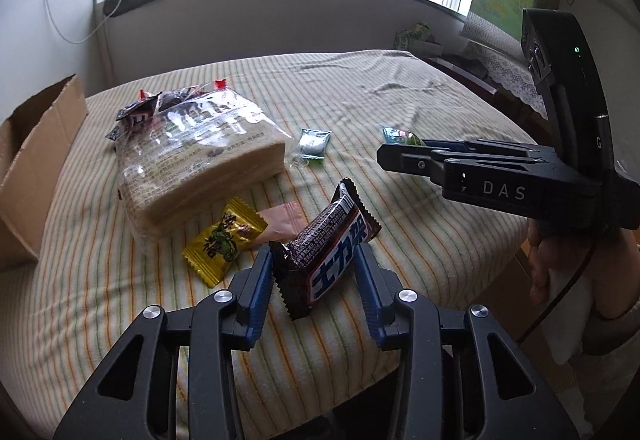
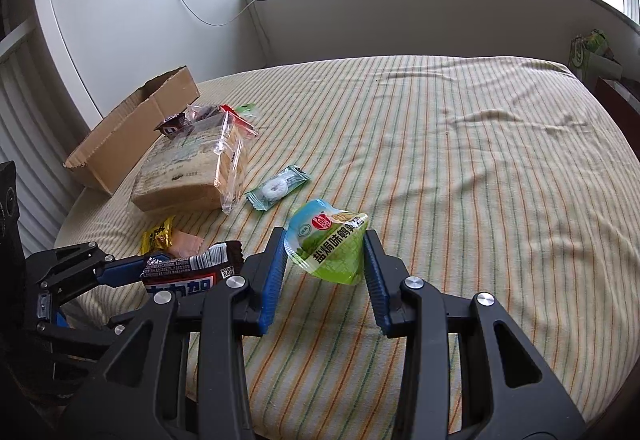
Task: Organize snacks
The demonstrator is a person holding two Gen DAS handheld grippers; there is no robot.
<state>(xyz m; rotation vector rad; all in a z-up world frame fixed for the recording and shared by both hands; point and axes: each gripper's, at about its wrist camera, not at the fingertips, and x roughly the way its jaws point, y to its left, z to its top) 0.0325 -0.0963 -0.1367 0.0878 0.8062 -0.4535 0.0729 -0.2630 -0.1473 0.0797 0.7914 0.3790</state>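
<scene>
On the striped bed (image 2: 440, 160), 2 grippers are pinching: the left gripper (image 1: 316, 272) a chocolate bar (image 1: 328, 252), the right gripper (image 2: 325, 260) a green pouch (image 2: 328, 244); slick wrappers risk slipping.

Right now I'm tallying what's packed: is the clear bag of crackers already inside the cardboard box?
No, the clear bag of crackers lies on the striped bedsheet beside the cardboard box, not inside it.
</scene>
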